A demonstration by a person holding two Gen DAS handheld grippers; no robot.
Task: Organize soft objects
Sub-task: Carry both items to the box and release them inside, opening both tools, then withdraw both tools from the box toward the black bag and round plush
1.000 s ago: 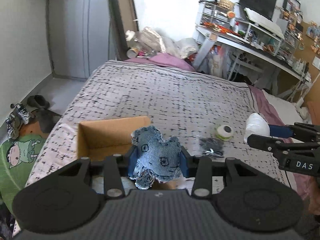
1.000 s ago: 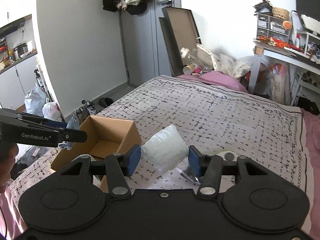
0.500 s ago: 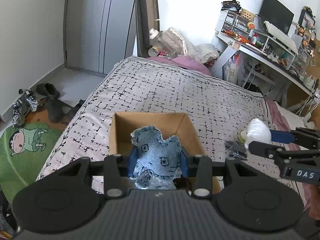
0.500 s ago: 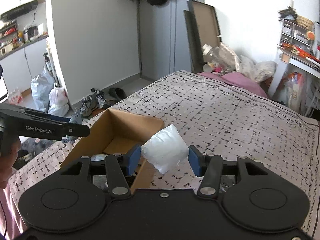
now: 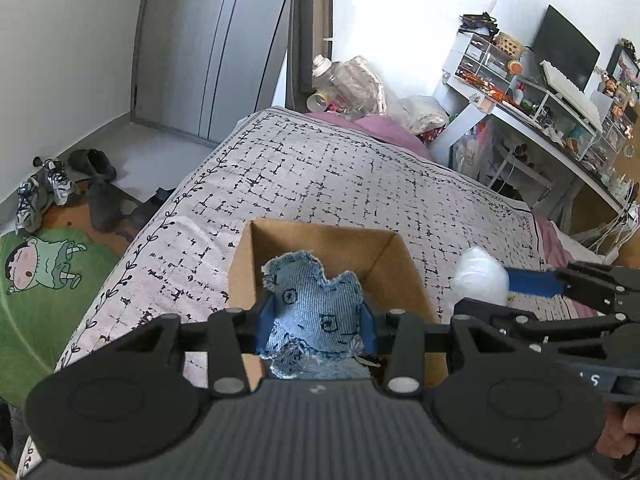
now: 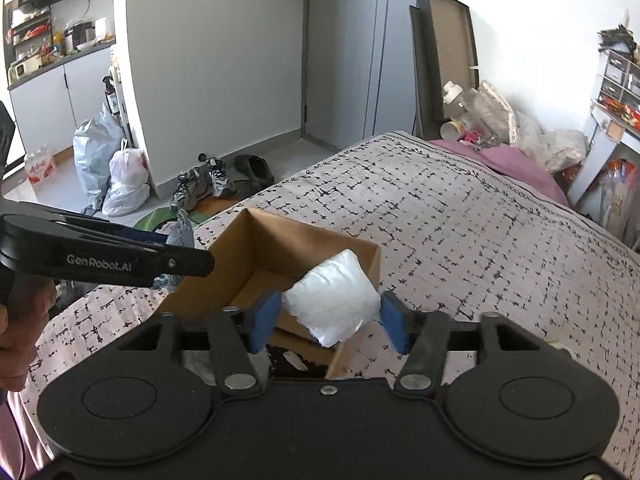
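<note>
Moved: both grippers now sit over the cardboard box (image 5: 320, 248), earlier off to its side.
Left gripper (image 5: 316, 322): clenched on frayed blue denim toy (image 5: 312, 312), above the box.
Right gripper (image 6: 328, 320): jaws opening; white pillow (image 6: 332, 300) between them, apparently loose, over box's right wall.
Room: patterned bedspread (image 5: 340, 176) bare beyond the box.

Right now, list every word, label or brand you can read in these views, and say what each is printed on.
"GenRobot.AI": white letters on the side of the left tongs.
"S": last letter of a cut-off word on the right tongs.
Red package on the kitchen floor: print too blurred to read.
Desk shelves: labels too small.
</note>
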